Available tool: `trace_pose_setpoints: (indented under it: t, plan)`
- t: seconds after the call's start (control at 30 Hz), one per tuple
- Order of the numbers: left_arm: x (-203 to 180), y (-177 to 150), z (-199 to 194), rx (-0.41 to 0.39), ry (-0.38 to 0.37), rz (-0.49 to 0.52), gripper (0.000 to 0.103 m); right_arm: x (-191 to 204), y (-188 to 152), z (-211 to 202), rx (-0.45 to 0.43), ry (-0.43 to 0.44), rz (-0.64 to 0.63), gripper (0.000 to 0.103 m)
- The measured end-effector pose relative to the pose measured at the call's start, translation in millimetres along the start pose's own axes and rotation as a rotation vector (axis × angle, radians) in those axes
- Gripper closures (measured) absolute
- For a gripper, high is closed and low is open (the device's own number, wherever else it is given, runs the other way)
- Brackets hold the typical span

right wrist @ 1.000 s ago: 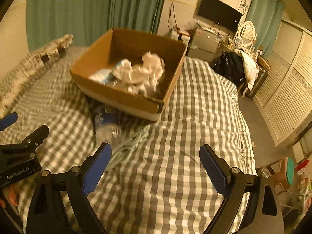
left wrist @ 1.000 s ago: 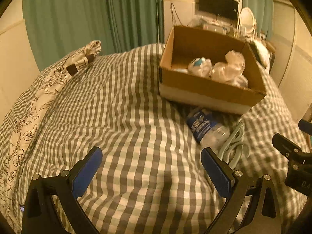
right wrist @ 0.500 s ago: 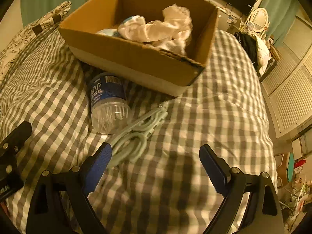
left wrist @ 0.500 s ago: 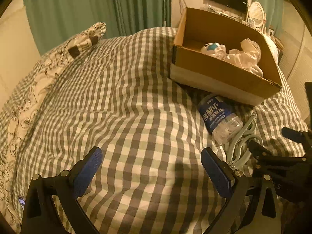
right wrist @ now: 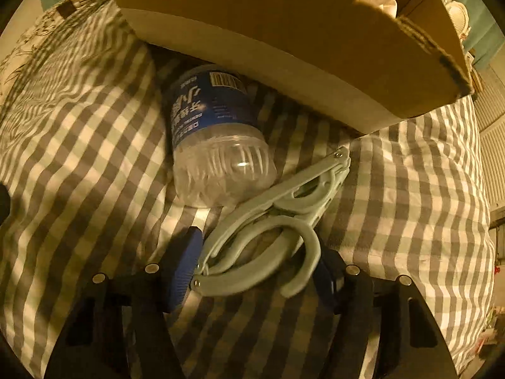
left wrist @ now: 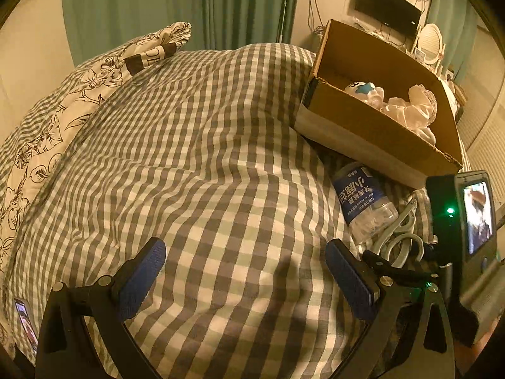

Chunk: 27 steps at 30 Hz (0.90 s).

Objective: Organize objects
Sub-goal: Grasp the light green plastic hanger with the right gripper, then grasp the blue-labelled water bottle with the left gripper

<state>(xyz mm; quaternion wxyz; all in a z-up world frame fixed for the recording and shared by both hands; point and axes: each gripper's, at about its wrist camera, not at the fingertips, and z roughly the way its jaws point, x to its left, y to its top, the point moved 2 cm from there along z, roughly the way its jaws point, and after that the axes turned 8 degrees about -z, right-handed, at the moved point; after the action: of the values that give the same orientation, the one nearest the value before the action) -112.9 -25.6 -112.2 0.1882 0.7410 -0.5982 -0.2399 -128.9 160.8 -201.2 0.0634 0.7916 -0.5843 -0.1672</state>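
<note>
Right wrist view — right tongs [right wrist: 255, 268] grip the folded hanger [right wrist: 268, 221]; left tongs [left wrist: 249, 271] wide.

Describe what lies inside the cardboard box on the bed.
Inside the cardboard box lie crumpled white plastic bags and a white item with a blue mark. The near wall hides the box floor, so anything beneath them cannot be seen.

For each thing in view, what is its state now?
Left claw: open, holding nothing.
Right claw: closing around the hanger; grip not certain.
Hanger: folded, lying on the bed.
Bottle: lying on its side, against the box.
Box: open, crumpled items inside.
</note>
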Motion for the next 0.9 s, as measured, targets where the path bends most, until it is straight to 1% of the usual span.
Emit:
trace_pose_setpoints:
  t: [0.07, 0.1, 0.17, 0.2, 0.23, 0.3, 0.43, 0.53, 0.67, 0.83, 0.9]
  plan:
    - [0.2, 0.0, 0.6, 0.004, -0.002, -0.001, 0.000, 1.9, 1.6, 3.4, 0.006, -0.007, 0.000, 0.036]
    - [0.4, -0.8, 1.3, 0.007, -0.001, -0.001, 0.000, 3.8, 1.4, 3.4, 0.003, -0.018, -0.008, 0.039]
    - [0.5, -1.8, 2.6, 0.011, -0.001, -0.002, 0.000, 5.2, -0.7, 0.5, -0.013, -0.023, -0.013, 0.053]
    - [0.5, -2.1, 3.5, 0.016, -0.002, -0.002, 0.000, 4.4, -1.6, -1.5, -0.021, -0.027, -0.010, 0.064]
    - [0.6, -2.7, 4.0, 0.017, -0.001, -0.001, 0.000, 3.1, -2.6, -4.2, -0.030, -0.034, -0.004, 0.073]
    - [-0.1, -3.6, 4.2, 0.019, -0.001, 0.000, 0.000, 2.9, -5.6, -11.7, -0.050, -0.028, 0.001, 0.077]
    - [-0.9, -3.7, 3.3, 0.018, 0.005, 0.002, 0.000, 3.7, -12.8, -25.7, -0.082, -0.030, -0.011, 0.091]
    - [-5.4, -3.6, -1.6, 0.005, 0.003, 0.016, 0.000, -0.5, -19.1, -43.3, -0.124, -0.006, -0.001, 0.095]
    - [-16.8, -3.1, -4.1, 0.007, -0.017, 0.036, 0.000, -23.9, -29.0, -66.8, -0.208, 0.026, 0.053, 0.095]
    - [-39.6, 1.2, -0.5, 0.021, -0.054, 0.048, 0.000, -47.3, -38.2, -98.1, -0.292, 0.037, 0.084, 0.095]
    - [-51.4, 3.4, 2.8, 0.035, -0.060, 0.066, 0.000, -50.3, -34.8, -109.4, -0.316, 0.056, 0.088, 0.095]
